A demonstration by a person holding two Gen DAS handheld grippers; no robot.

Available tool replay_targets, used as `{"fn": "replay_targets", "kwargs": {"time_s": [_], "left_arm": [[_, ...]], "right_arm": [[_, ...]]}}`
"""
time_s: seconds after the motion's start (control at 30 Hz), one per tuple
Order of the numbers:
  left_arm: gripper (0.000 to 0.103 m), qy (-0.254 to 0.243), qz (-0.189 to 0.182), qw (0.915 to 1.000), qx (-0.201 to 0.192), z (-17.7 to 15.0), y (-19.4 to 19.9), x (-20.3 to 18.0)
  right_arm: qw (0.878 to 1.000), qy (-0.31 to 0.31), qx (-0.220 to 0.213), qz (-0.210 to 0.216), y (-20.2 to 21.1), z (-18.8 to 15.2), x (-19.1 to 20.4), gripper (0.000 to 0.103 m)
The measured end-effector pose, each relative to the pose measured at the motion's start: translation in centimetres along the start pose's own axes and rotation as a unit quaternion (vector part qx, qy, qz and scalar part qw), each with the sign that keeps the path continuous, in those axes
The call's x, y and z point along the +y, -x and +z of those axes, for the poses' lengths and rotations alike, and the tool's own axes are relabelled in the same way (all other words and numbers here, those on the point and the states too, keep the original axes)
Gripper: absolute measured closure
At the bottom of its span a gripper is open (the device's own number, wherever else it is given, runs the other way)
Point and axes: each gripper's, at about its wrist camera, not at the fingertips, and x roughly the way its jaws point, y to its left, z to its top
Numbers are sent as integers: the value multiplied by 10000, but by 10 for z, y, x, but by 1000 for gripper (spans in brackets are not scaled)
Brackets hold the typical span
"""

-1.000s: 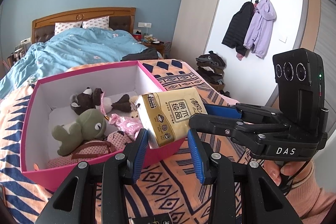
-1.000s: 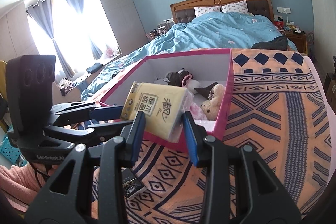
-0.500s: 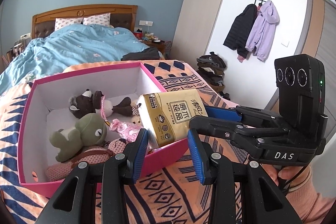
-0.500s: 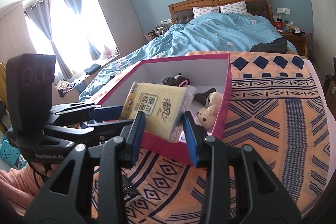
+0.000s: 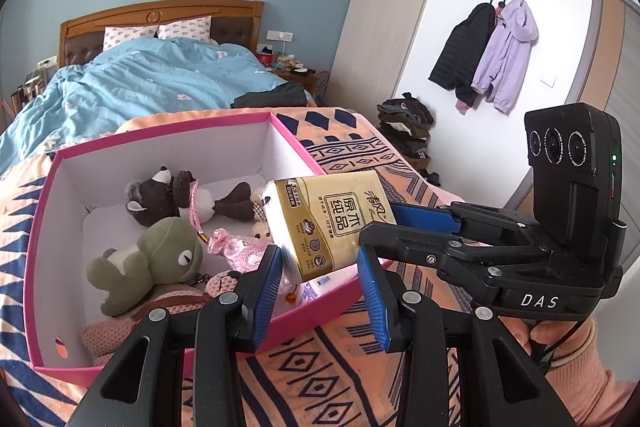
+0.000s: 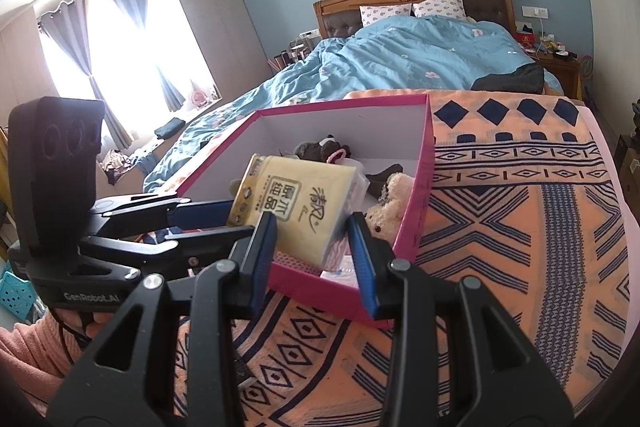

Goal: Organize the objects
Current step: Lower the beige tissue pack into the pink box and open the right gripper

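Observation:
A yellow tissue pack hangs tilted over the near corner of a pink box with white inner walls. Both grippers grip it. My left gripper has its blue pads shut on the pack's lower end. My right gripper comes in from the right and is shut on its other end. In the right wrist view the same pack sits between the right gripper pads, and the left gripper reaches in from the left. Inside the box lie a green plush, a dark brown plush and a cream plush.
The box rests on an orange and navy patterned blanket at the foot of a bed with a blue duvet. Coats hang on the right wall above a clothes pile. A bright curtained window is on the left.
Both grippers have carried the tissue pack a little forward, further over the box's near corner. The grip on the pack looks the same.

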Motion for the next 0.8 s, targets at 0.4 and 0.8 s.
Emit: {"fn": "replay_targets", "kwargs": {"time_s": [0.4, 0.8], "left_arm": [[64, 14, 20, 10000, 87, 4, -11, 3], [64, 137, 9, 9996, 236, 4, -23, 12]], "right_arm": [[9999, -104, 104, -21, -10, 3, -10, 63], [9994, -168, 271, -117, -22, 3, -16, 63]]}}
